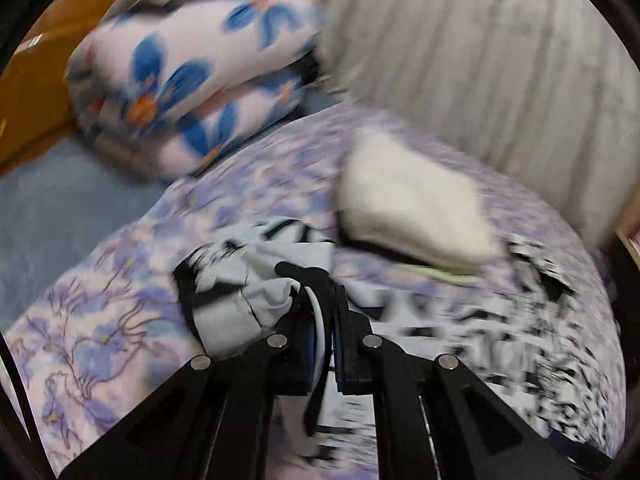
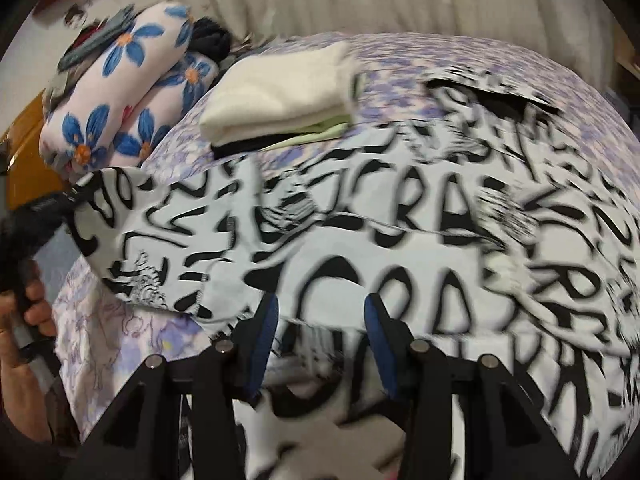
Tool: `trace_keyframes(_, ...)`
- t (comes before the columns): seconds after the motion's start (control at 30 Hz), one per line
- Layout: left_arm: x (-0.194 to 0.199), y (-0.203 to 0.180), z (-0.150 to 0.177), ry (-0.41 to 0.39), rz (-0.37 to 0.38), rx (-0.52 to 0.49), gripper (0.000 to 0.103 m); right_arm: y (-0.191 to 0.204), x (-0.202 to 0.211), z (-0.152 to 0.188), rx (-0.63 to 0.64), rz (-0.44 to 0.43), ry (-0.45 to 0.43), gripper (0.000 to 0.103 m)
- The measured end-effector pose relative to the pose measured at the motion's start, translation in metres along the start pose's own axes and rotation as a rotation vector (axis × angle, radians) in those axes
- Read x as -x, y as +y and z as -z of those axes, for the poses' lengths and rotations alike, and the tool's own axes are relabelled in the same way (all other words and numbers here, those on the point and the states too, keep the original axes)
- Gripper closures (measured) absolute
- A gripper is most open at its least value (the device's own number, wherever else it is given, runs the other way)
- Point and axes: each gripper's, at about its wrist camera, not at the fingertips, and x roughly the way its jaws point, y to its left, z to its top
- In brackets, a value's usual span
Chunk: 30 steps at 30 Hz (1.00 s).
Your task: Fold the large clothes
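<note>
- Left wrist view, blurred by motion: the left tool [image 1: 320, 280] has its two black fingers pressed together, pinching a bunched edge of a white garment printed with bold black lettering [image 1: 500, 328].
- The gathered fabric rises in a crumpled fold just left of the fingertips, and the rest of the garment spreads to the right across a bed covered in a lilac floral sheet [image 1: 100, 320].
- Beyond the garment, a small stack of folded clothes [image 1: 412, 208] lies on the sheet, cream on top with a dark layer and a pale green layer under it.
- At the upper left, a rolled blanket with large blue flowers [image 1: 188, 80] rests at the far end of the bed, next to a pale ribbed wall covering [image 1: 480, 48].
- Right wrist view: the right tool [image 2: 320, 320] has its blue-padded fingers spread well apart, with nothing gripped between them; they hover just over the near part of the lettered garment [image 2: 380, 240].
- The garment lies mostly flat over the bed sheet [image 2: 120, 332], filling the centre and right of the picture.
- At the far left, the left tool [image 2: 60, 204] lifts the garment's corner off the bed, and the person's left hand [image 2: 24, 320] grips its handle.
- The cream-topped folded stack [image 2: 280, 96] sits just behind the garment, and the flowered blanket [image 2: 120, 92] lies to its left.
</note>
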Motion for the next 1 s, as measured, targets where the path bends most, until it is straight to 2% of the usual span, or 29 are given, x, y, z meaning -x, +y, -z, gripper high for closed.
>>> trace_keyframes(0.13, 0.044, -0.075, 0.007, -0.022, 0.108, -0.114, 0.098, -0.035, 0.031, 0.013, -0.074, 0.010, -0.030, 0.058)
trace_keyframes(0.27, 0.068, -0.146, 0.031, -0.003, 0.198, -0.210, 0.098, -0.072, 0.059, 0.028, -0.132, 0.026, -0.060, 0.058)
trace_keyframes(0.47, 0.062, -0.236, 0.085, 0.110, 0.297, -0.298, 0.098, -0.119, 0.090, 0.049, -0.178, 0.077, -0.106, 0.058)
trace_keyframes(0.6, 0.048, -0.286, 0.131, 0.158, 0.295, -0.392, 0.095, -0.148, 0.098, 0.063, -0.218, 0.099, -0.102, 0.058)
trace_keyframes(0.67, 0.033, -0.307, 0.159, 0.215, 0.294, -0.447, 0.092, -0.160, 0.099, 0.070, -0.234, 0.107, -0.091, 0.058)
trace_keyframes(0.77, 0.014, -0.322, 0.191, 0.330, 0.305, -0.485, 0.079, -0.176, 0.097, 0.081, -0.256, 0.106, -0.065, 0.058)
trace_keyframes(0.8, 0.013, -0.323, 0.197, 0.353, 0.308, -0.485, 0.066, -0.181, 0.097, 0.085, -0.260, 0.101, -0.058, 0.058)
trace_keyframes(0.83, 0.011, -0.324, 0.203, 0.382, 0.309, -0.471, 0.048, -0.185, 0.097, 0.087, -0.264, 0.093, -0.049, 0.058)
trace_keyframes(0.9, 0.014, -0.319, 0.206, 0.378, 0.320, -0.442, 0.031, -0.191, 0.098, 0.092, -0.269, 0.083, -0.043, 0.058)
trace_keyframes(0.93, 0.019, -0.318, 0.205, 0.362, 0.323, -0.431, 0.027, -0.193, 0.098, 0.092, -0.270, 0.081, -0.042, 0.058)
trace_keyframes(1.0, 0.029, -0.313, 0.200, 0.341, 0.327, -0.414, 0.026, -0.197, 0.099, 0.093, -0.272, 0.065, -0.039, 0.058)
